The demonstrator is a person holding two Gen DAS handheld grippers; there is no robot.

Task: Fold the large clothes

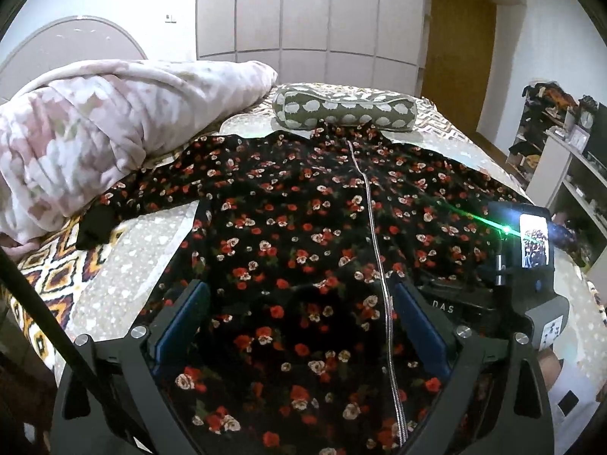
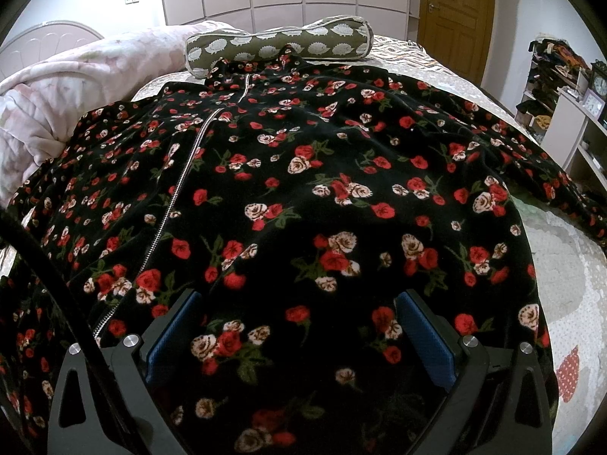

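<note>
Bed (image 1: 125, 265): carries everything. I see its patterned cover bare at the left and right edges.

Garment (image 1: 303, 227): large black zip-front piece with red and cream roses, laid flat and face up across the bed, collar toward the far end, sleeves spread to either side. The left sleeve's dark cuff (image 1: 93, 229) rests on the cover. I judge the step as the very start: spread and smoothed, no fold made yet. The next move, as I read it, calls for a grip on a side edge or sleeve and a carry across toward the zip (image 1: 373, 227), which serves as a centre line.

Pink quilt (image 1: 95, 121): bundled at the far left, touching or overlapping the left sleeve's upper part; it may hinder lifting that sleeve cleanly.

Bolster pillow (image 2: 277, 43): olive with pale spots, lying across the bed just beyond the collar, touching it.

Wardrobe (image 1: 303, 7), door (image 1: 455, 57), shelves (image 1: 561, 159): background, well apart.

Left gripper (image 1: 299, 326): fingers apart, empty, hanging low over the lower front beside the zip.

Right gripper (image 2: 299, 333): fingers apart, empty, over the right front panel. Its body shows in the left view, close beside the left gripper.
</note>
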